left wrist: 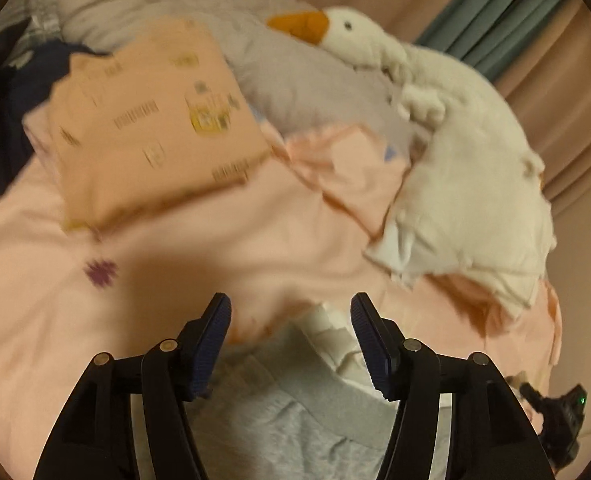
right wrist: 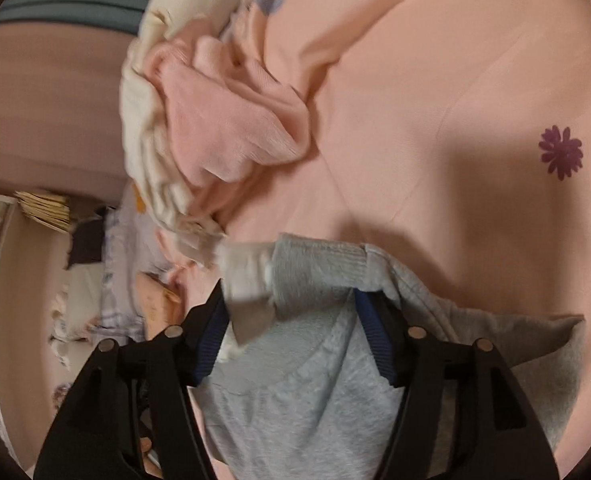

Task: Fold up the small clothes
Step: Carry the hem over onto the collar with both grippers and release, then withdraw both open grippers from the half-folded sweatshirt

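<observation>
Grey garment (right wrist: 315,380) btwn open right tongs (right wrist: 291,312), box (left wrist: 151,120) print blurred, unreadable

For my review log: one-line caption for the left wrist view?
Open left gripper over grey garment on pink bedsheet; plush goose behind.

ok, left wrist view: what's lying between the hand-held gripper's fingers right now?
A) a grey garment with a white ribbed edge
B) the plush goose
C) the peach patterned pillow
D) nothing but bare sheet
A: the grey garment lies in the gap of the left hand-held gripper, whose jaws stand apart off the cloth; the plush goose and the patterned pillow lie further up the bed.
</observation>
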Demonstrator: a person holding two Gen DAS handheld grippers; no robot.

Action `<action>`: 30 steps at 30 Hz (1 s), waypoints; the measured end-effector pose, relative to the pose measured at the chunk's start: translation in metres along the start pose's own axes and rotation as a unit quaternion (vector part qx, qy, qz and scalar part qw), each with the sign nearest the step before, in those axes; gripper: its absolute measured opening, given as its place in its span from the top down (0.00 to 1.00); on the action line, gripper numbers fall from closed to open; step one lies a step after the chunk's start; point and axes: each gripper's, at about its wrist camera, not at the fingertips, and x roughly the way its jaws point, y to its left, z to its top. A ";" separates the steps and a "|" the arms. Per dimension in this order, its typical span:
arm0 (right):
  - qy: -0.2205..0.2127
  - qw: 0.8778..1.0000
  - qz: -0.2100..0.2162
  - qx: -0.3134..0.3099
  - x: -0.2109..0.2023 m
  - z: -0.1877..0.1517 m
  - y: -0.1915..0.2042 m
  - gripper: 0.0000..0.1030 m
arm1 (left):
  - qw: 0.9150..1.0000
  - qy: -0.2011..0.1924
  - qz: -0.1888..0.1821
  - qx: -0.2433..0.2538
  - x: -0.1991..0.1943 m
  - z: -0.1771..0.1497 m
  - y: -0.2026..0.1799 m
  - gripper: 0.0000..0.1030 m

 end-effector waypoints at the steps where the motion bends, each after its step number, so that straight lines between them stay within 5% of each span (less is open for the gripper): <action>1: -0.010 1.000 0.006 -0.008 -0.010 0.000 0.002 0.36 | 1.000 -0.008 0.003 0.005 -0.008 0.001 0.002 0.41; 6: -0.070 0.995 -0.019 -0.072 -0.068 -0.005 0.015 0.32 | 0.997 -0.001 -0.006 0.076 -0.036 -0.029 0.003 0.41; 8: -0.080 0.990 -0.059 -0.101 -0.091 -0.013 0.015 0.32 | 0.995 0.011 -0.013 0.101 -0.040 -0.052 0.003 0.41; 13: -0.037 0.973 -0.113 -0.196 -0.117 -0.061 -0.003 0.35 | 0.989 0.033 -0.024 0.139 -0.050 -0.107 0.007 0.41; 19: -0.009 0.965 -0.102 -0.240 -0.113 -0.110 -0.034 0.55 | 0.987 0.027 -0.030 0.157 -0.058 -0.152 0.009 0.41; 24: 0.002 0.962 -0.122 -0.245 -0.090 -0.114 -0.039 0.91 | 0.985 0.058 0.004 0.162 -0.033 -0.166 0.006 0.41; 30: -0.006 0.956 -0.120 -0.268 -0.119 -0.133 -0.042 0.94 | 0.987 0.063 -0.002 0.146 -0.030 -0.163 0.013 0.41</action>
